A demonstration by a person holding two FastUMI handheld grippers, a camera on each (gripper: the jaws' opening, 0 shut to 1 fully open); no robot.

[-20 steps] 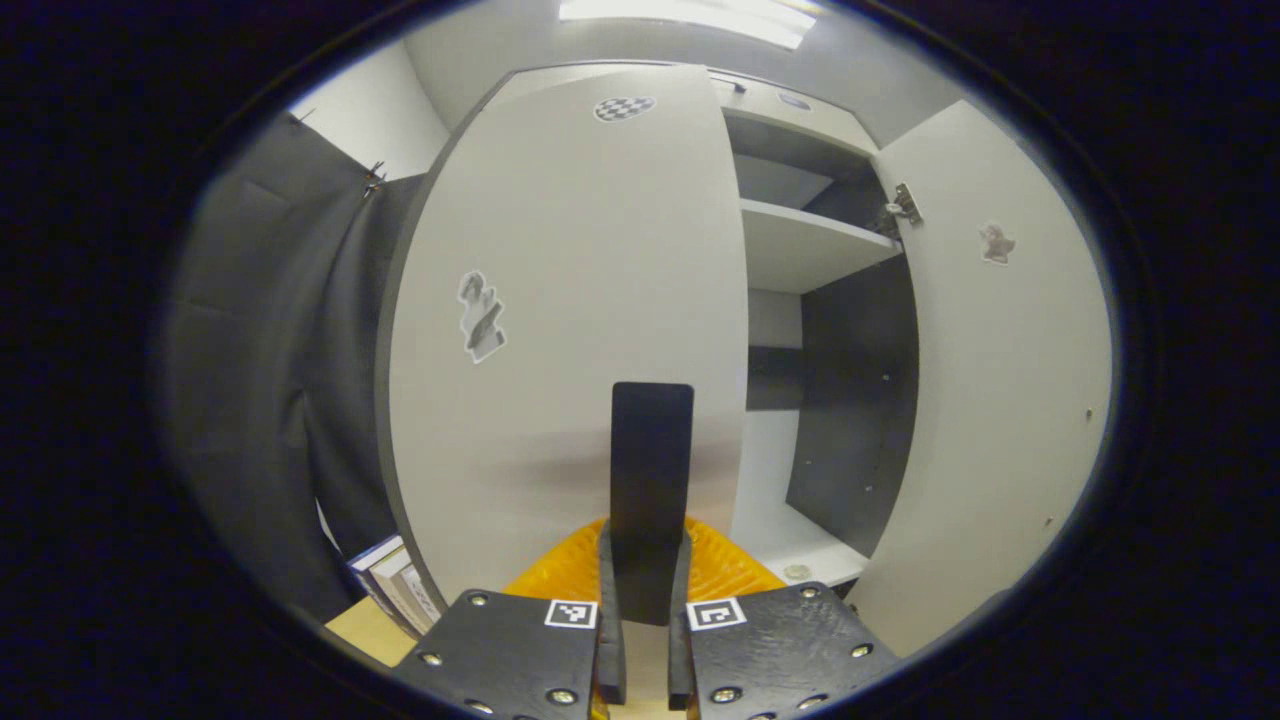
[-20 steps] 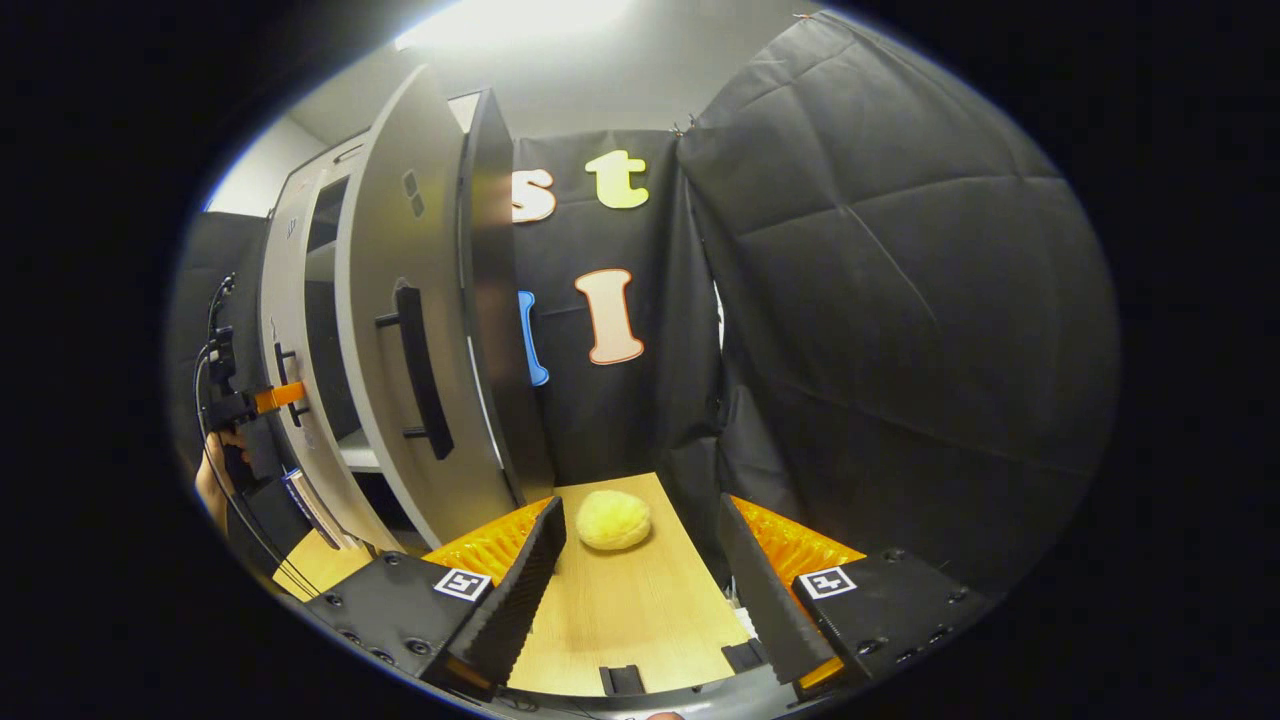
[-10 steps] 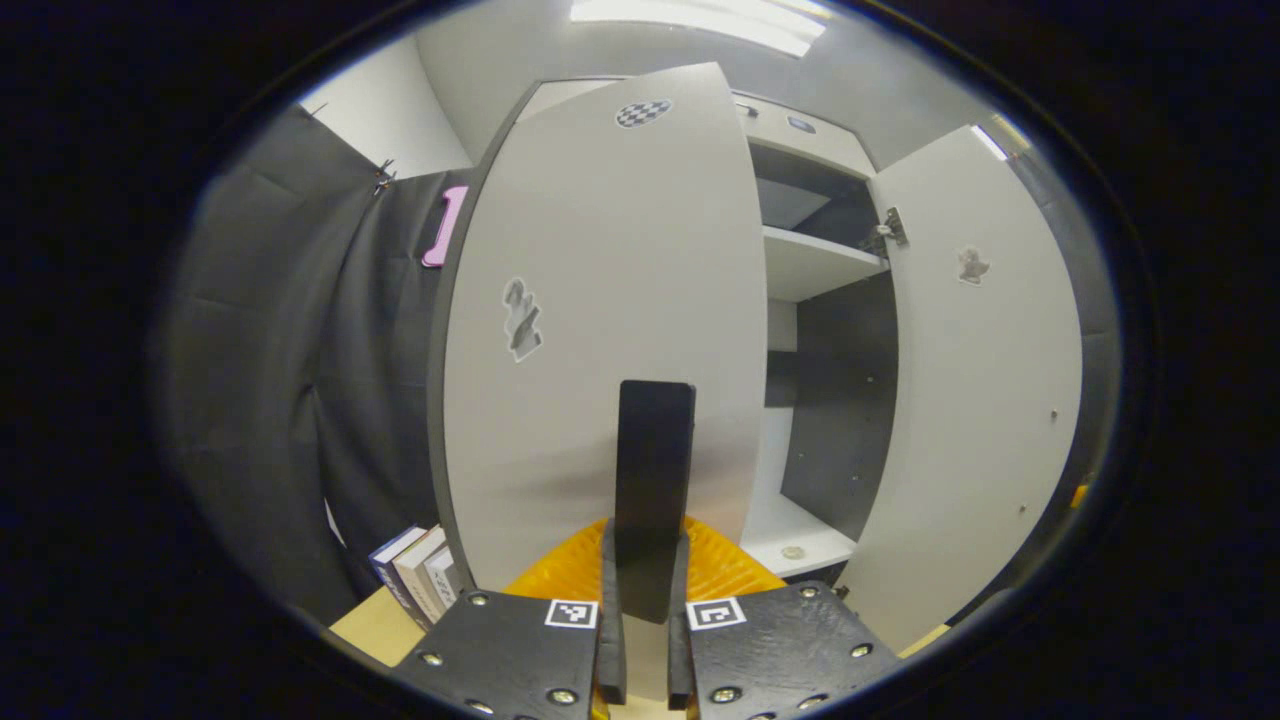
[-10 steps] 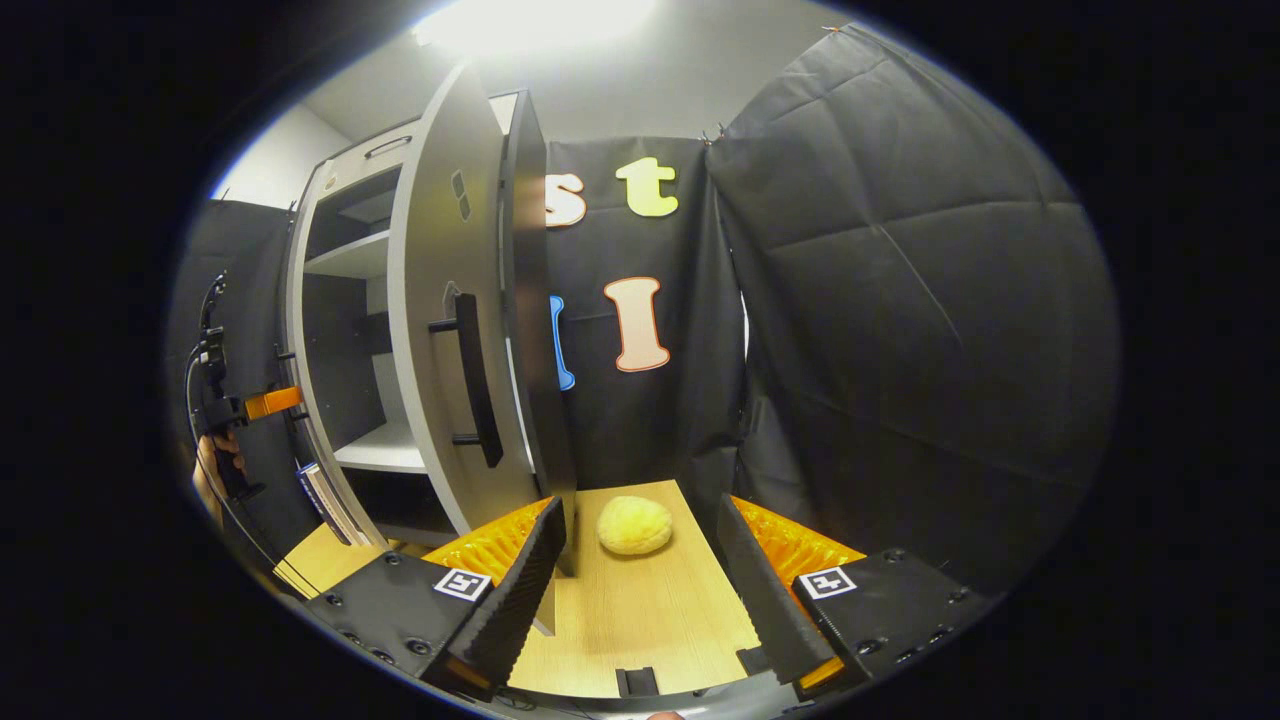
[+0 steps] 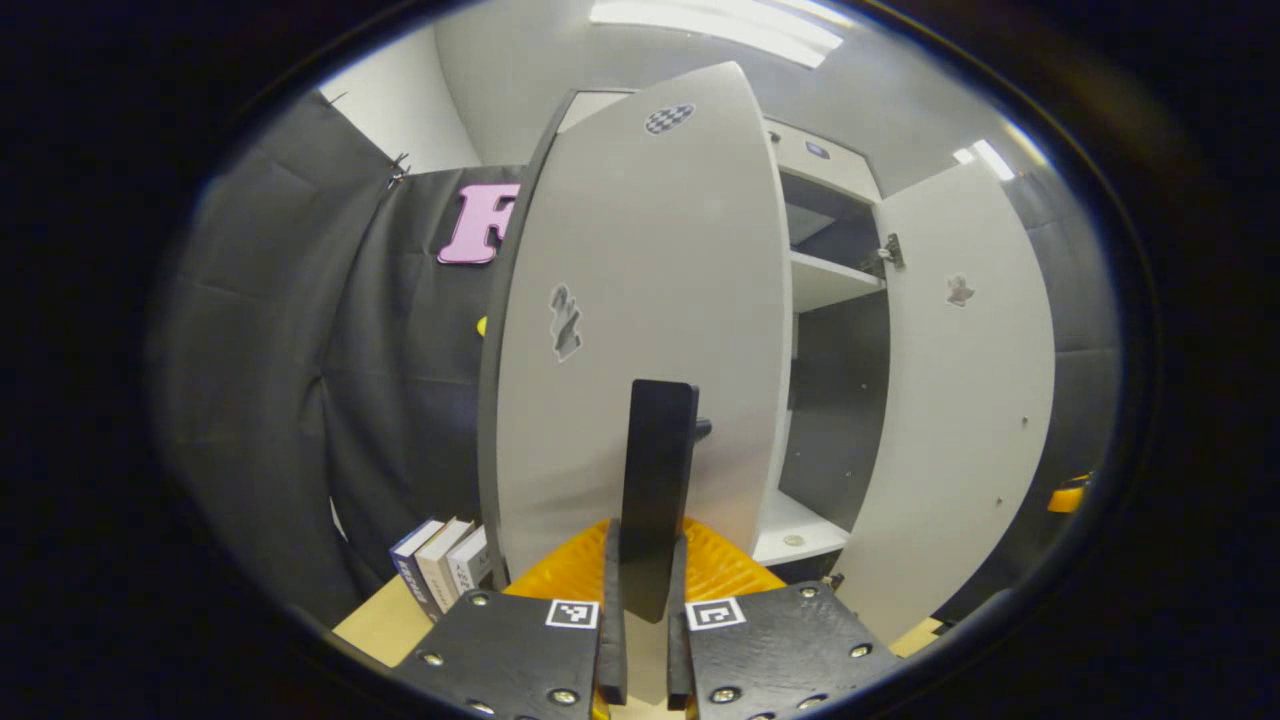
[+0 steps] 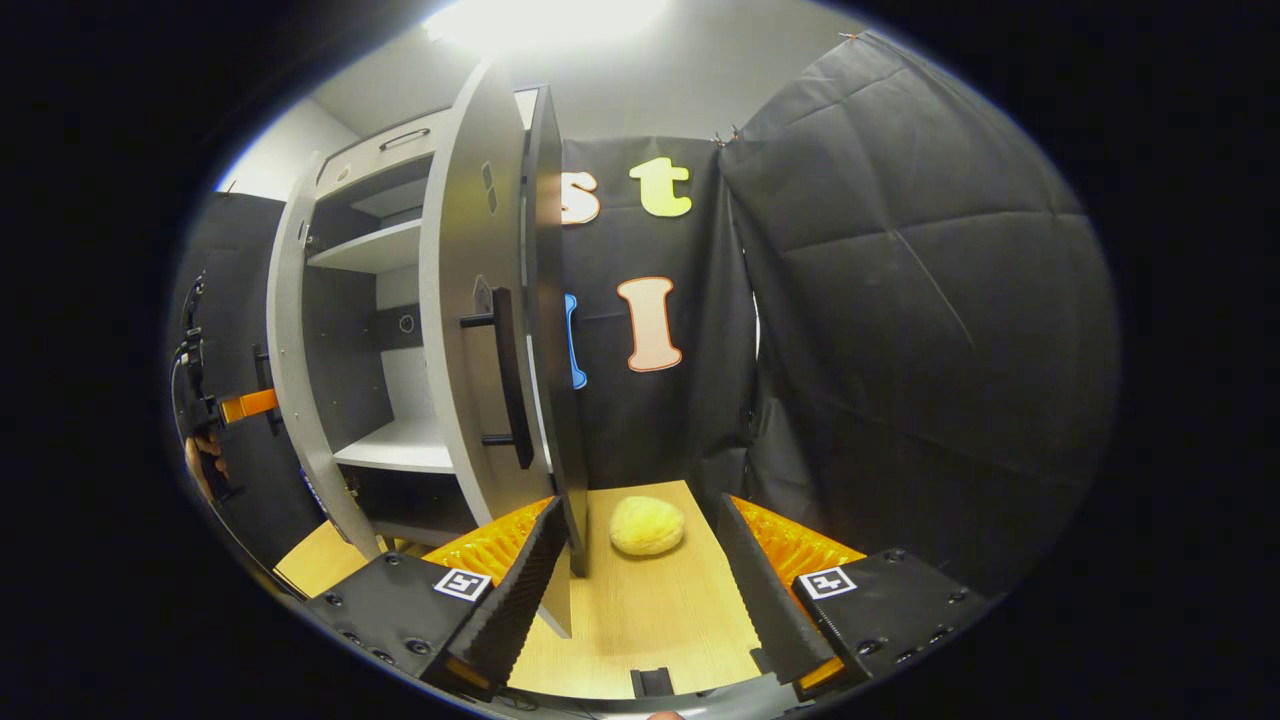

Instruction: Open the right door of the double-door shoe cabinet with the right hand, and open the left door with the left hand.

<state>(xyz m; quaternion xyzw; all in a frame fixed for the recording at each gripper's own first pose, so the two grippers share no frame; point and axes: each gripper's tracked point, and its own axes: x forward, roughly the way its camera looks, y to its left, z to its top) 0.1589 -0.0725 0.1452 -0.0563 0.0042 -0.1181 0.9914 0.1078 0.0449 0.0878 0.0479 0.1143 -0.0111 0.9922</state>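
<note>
The grey left door [image 5: 640, 260] of the shoe cabinet stands swung out in the left gripper view. My left gripper [image 5: 645, 545] is shut on its black bar handle [image 5: 657, 460], both pads pressing the bar. The right door [image 5: 965, 400] hangs wide open beyond it, and the shelves [image 5: 830, 285] show between them. In the right gripper view my right gripper [image 6: 640, 585] is open and holds nothing. It sits just right of the right door [image 6: 475, 300], seen nearly edge-on with its handle [image 6: 510, 375]. Far left, the left gripper [image 6: 240, 405] holds the left door [image 6: 290, 380].
A yellow round lump [image 6: 647, 526] lies on the wooden table [image 6: 640, 620] ahead of the right gripper. Books [image 5: 440, 565] stand left of the cabinet's foot. Black cloth walls close in on both sides. A small round thing [image 5: 793, 540] lies on the bottom shelf.
The left door has swung further outward with my left gripper on its handle, baring more wall and books behind. The right gripper stayed open; its view shifted so the cabinet interior shows more.
</note>
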